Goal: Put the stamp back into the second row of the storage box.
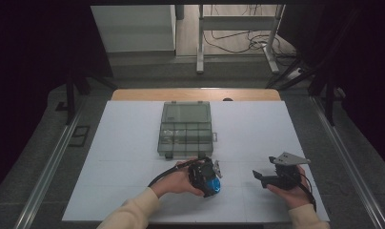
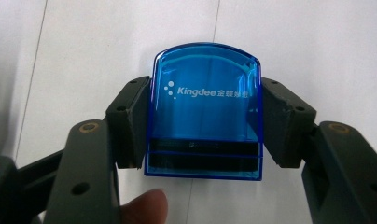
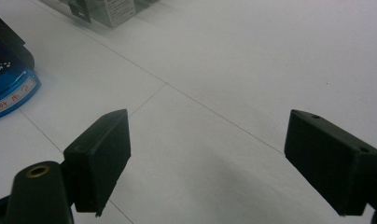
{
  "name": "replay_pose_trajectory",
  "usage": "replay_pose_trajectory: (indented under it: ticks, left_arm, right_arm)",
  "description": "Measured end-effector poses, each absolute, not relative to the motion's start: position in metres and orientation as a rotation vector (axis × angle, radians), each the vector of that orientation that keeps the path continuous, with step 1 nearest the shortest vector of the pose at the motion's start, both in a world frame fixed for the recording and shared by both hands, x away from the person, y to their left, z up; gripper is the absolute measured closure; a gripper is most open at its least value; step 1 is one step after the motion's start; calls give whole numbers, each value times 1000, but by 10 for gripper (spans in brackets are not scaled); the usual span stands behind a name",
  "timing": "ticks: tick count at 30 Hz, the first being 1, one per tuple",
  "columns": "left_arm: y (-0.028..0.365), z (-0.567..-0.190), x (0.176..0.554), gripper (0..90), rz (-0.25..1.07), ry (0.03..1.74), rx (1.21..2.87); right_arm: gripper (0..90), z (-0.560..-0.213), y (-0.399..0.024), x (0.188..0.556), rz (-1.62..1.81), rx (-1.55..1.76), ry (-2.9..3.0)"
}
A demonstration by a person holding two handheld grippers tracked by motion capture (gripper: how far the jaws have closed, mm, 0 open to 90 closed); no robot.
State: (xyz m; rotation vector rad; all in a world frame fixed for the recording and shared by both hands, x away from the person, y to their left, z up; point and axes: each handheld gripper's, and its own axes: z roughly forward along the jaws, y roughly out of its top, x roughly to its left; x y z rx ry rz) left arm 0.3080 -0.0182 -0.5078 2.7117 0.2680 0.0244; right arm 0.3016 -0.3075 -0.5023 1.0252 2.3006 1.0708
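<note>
The left gripper (image 2: 205,123) is clamped on a translucent blue box (image 2: 206,112), its two black jaws pressing flat against the box's left and right sides in the left gripper view. White lettering runs across the box's face, and the box sits on the white table (image 2: 317,42). A fingertip (image 2: 144,205) shows at the bottom edge of that view, left of centre. In the high view this gripper sits just below the centre of the frame, tipped downward onto the box, gripped by the left hand (image 1: 178,181), whose cream sleeve (image 1: 128,212) comes in from the bottom edge.

The right gripper (image 3: 207,158) has its jaws spread wide with nothing but bare table between them. In the high view it lies at the lower right, held roughly level in the right hand (image 1: 288,191) with the jaws pointing toward the left of the frame, well apart from the blue box.

A grey compartment case (image 1: 186,129) with its lid open lies at the middle of the table, just above the left gripper.
</note>
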Motion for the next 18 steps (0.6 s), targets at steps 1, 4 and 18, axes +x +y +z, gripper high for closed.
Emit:
replay_pose_trajectory:
  ticks: [1, 4, 18]
  left_arm:
    - [-17, -507, 308, 411, 24, 272, 2707]
    - [-14, -503, 308, 411, 20, 272, 2693]
    - [3, -474, 300, 411, 53, 278, 2605]
  right_arm:
    - [147, -502, -308, 302, 1071, 1025, 2300]
    - [147, -502, -308, 302, 1071, 1027, 2299]
    - [147, -502, -307, 301, 1064, 1025, 2299]
